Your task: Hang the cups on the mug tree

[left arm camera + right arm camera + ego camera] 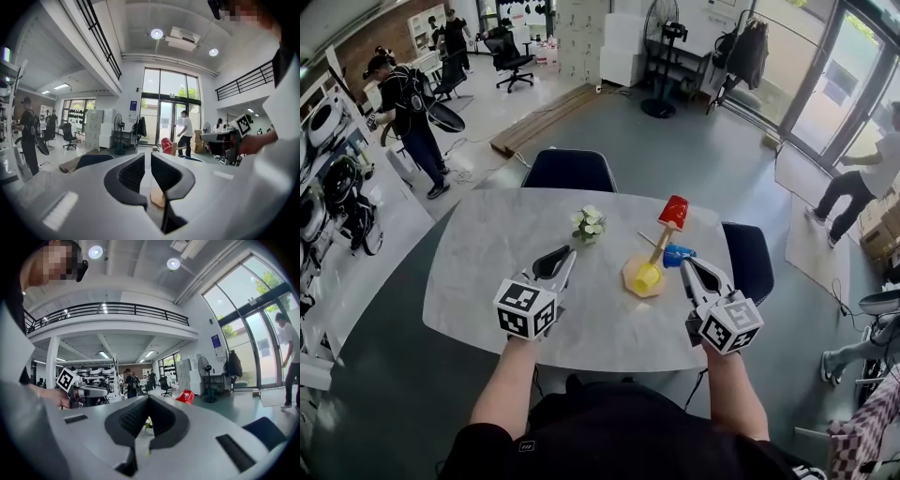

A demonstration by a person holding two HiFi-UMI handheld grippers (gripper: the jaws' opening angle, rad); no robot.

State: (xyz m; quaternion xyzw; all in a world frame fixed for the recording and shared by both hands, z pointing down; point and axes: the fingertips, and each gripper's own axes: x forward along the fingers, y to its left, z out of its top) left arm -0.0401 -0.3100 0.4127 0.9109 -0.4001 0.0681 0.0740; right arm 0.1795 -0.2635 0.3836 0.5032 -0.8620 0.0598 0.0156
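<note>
Nearest the person, the left hand-held gripper [566,254] hovers over the marbled grey worktop [478,272], to the left of the mug tree [660,244]. Its jaws are released, drawn almost together with a thin slit left between them and nothing in it. The right hand-held gripper [687,266] hovers just right of the mug tree, clenched tight on nothing. All three cups are on the wooden mug tree between the two grippers: a yellow cup [647,277] low down by the base, a blue cup [678,254] on the branch nearest the right hand-held gripper, and a red cup [674,212] tilted at the top. A small pot of white flowers [589,225] stands left of the mug tree. Beyond the mug tree, a dark blue chair [570,170] is pushed up to the worktop's far edge.
</note>
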